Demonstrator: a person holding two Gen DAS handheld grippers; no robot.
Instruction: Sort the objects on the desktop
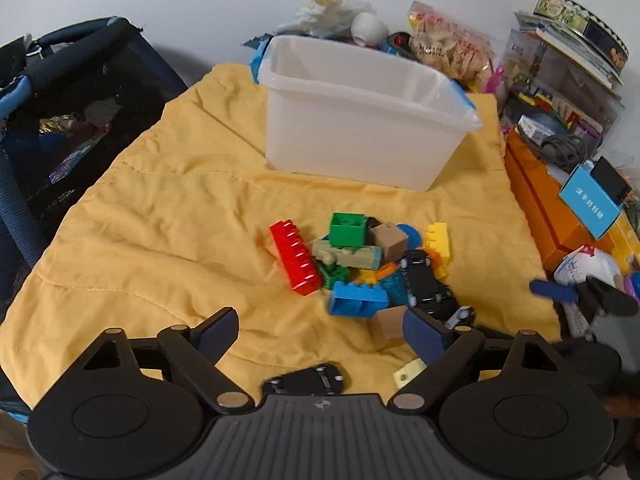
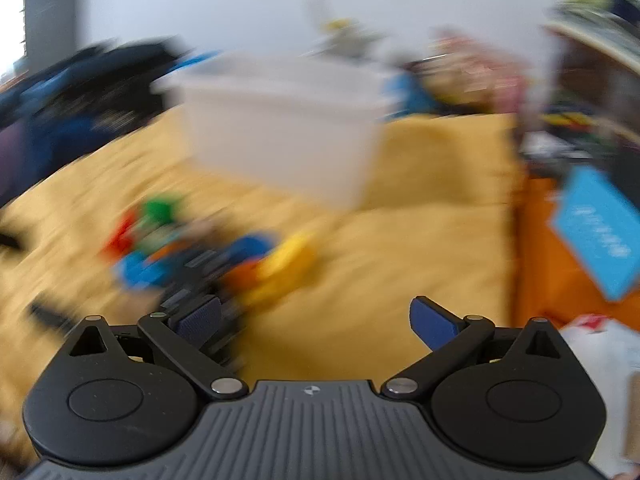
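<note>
The left tool [image 1: 318, 330] hangs with its jaws spread wide and nothing between them, angled down over a yellow cloth [image 1: 160, 220]; the heap of toy bricks [image 1: 360, 264] lies just ahead of it and toward its right finger, which sits just beside a tan block [image 1: 388, 322] and a black toy car [image 1: 426, 284], while a flat black car part [image 1: 308, 380] lies close under the tool. An empty translucent bin [image 1: 360, 120] stands on the cloth beyond the heap. The right tool [image 2: 316, 322], in a badly blurred view, is also spread wide and empty, with the heap ahead and to its left, near its left finger.
</note>
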